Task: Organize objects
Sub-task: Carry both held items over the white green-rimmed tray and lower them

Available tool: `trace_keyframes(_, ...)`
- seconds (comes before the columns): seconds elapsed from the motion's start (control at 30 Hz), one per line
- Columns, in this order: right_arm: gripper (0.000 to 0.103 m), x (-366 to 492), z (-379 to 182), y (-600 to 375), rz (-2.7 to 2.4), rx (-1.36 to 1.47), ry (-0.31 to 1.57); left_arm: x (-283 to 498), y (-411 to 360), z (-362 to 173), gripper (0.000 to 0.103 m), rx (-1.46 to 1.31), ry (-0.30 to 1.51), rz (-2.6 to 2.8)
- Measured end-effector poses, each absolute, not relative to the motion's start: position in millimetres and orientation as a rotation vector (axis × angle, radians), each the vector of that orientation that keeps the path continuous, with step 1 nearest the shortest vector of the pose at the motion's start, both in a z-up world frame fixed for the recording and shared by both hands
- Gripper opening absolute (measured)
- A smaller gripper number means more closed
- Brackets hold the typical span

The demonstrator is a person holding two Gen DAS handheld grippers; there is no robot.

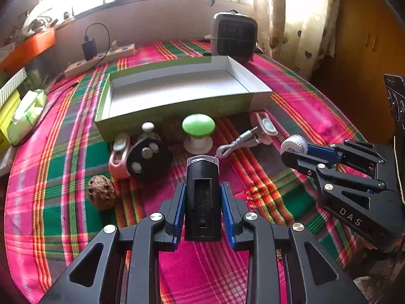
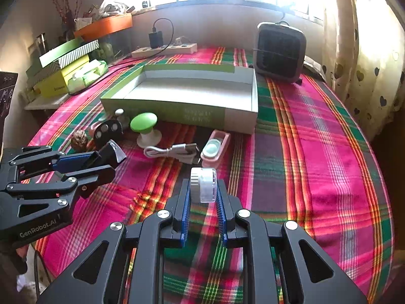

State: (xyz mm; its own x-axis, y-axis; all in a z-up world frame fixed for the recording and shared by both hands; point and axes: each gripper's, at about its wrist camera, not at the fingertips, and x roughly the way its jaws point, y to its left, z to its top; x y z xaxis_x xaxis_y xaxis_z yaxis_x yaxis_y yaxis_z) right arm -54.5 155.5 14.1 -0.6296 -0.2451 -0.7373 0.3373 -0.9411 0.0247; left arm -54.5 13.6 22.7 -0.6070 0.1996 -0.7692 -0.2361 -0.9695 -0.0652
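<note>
My left gripper is shut on a black torch with a clear lens, held just above the plaid cloth. In the right wrist view the left gripper and the torch show at the left. My right gripper is shut on a small round white light with a silver ring. The left wrist view shows the right gripper and the round light at the right. An open green-sided box lies empty behind both.
In front of the box lie a green mushroom-shaped knob, a black disc with silver studs, two pink clips, a white USB cable and a walnut. A small fan and a power strip stand behind.
</note>
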Motion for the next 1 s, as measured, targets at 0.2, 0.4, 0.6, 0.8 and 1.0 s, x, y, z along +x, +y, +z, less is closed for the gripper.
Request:
trace_keyframes(0.2,0.02,-61,22,153,-2.562,1.123,0.153,-61,10,34,0.025,-1.221,0.061,2.633)
trace_keyframes(0.4,0.02,-72,32,149,-2.56,1.102,0.162,-75,4,44,0.025,-1.2,0.044,2.655)
trace_keyframes(0.6,0.02,-90,40,145,-2.556,1.089,0.166,-90,-1,51,0.025,-1.186,0.032,2.68)
trace_keyframes(0.8,0.02,-111,47,139,-2.551,1.076,0.185,-111,-7,53,0.025,-1.188,0.04,2.705)
trace_keyframes(1.0,0.02,-134,51,129,-2.541,1.073,0.198,-132,-16,55,0.025,-1.18,0.017,2.724)
